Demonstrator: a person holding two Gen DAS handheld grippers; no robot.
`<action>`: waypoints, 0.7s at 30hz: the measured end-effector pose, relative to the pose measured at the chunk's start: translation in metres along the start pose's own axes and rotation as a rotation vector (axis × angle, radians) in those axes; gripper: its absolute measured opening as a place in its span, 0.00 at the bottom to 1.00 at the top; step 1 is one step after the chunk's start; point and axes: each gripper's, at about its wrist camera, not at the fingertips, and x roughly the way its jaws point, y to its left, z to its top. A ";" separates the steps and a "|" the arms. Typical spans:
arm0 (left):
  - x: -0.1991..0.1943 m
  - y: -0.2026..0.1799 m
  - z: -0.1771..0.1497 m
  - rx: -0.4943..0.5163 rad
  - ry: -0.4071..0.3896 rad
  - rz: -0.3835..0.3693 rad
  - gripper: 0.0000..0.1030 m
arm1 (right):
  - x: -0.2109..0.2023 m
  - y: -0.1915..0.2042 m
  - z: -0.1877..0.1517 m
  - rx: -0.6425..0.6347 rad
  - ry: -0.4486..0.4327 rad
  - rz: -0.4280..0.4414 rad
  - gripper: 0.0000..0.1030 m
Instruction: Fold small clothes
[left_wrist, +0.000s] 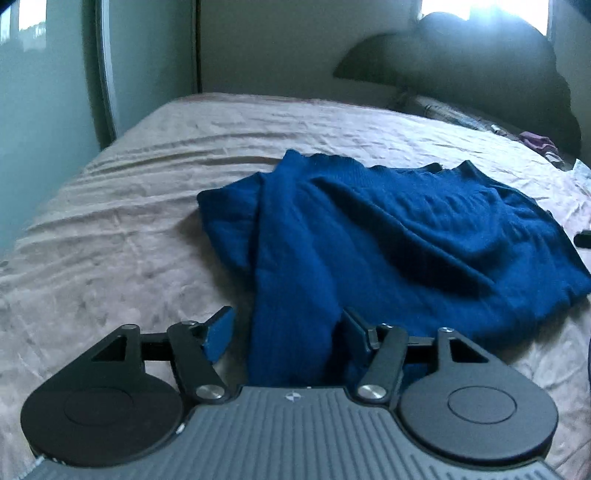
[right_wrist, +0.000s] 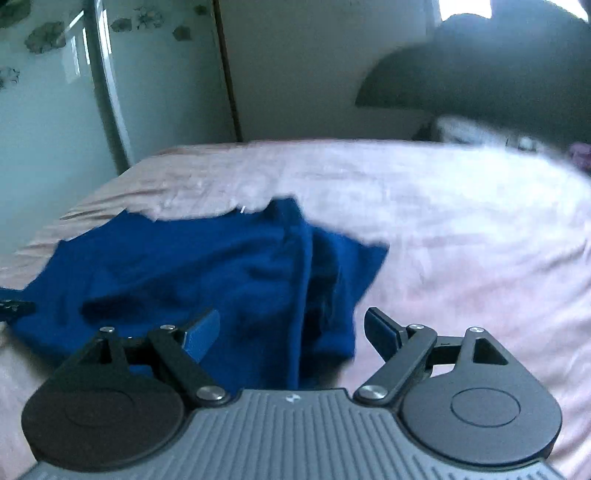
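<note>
Grippers: two, one per wrist view, each with two blue-padded fingers.

Left gripper (left_wrist: 286, 328): fingers apart. A strip of the blue garment (left_wrist: 388, 236) runs between them toward the camera; the pads (left_wrist: 221, 334) do not press on it in what the view shows.

Right gripper (right_wrist: 291, 332): fingers wide apart, above the near right part of the same garment (right_wrist: 192, 273); the pads (right_wrist: 201, 336) clamp nothing. This view is blurred.

Garments: one in the middle of the bed, deep blue, knit-looking, with fine ribbing. It lies spread and rumpled, not flat, with soft ridges and a lengthwise fold. One narrow panel reaches toward the left gripper; a smaller flap sticks out to its left. The far edge is uneven.

Bed: one, under a pale pink sheet (left_wrist: 110, 229), wrinkled all over. Open sheet lies left of the garment and beyond it to the far edge of the bed; in the right wrist view a broad bare stretch lies to the right.

Far right, on the bed: one small purple item (left_wrist: 537, 142) and some unclear oddments, well apart from the garment.

Beyond the bed: one dark curved headboard (left_wrist: 461, 66), one glossy wardrobe door (right_wrist: 44, 92) printed with flowers on the left, one bright window (left_wrist: 484, 9) at top right.
</note>
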 end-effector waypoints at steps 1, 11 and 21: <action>-0.002 -0.001 -0.003 0.008 -0.009 -0.008 0.65 | 0.000 -0.003 -0.007 0.008 0.017 0.017 0.83; -0.007 0.002 -0.009 -0.023 0.025 -0.051 0.16 | 0.004 0.014 -0.034 0.065 0.035 0.090 0.16; -0.023 0.016 -0.018 -0.042 0.026 -0.085 0.04 | -0.013 -0.008 -0.045 0.039 0.019 -0.046 0.04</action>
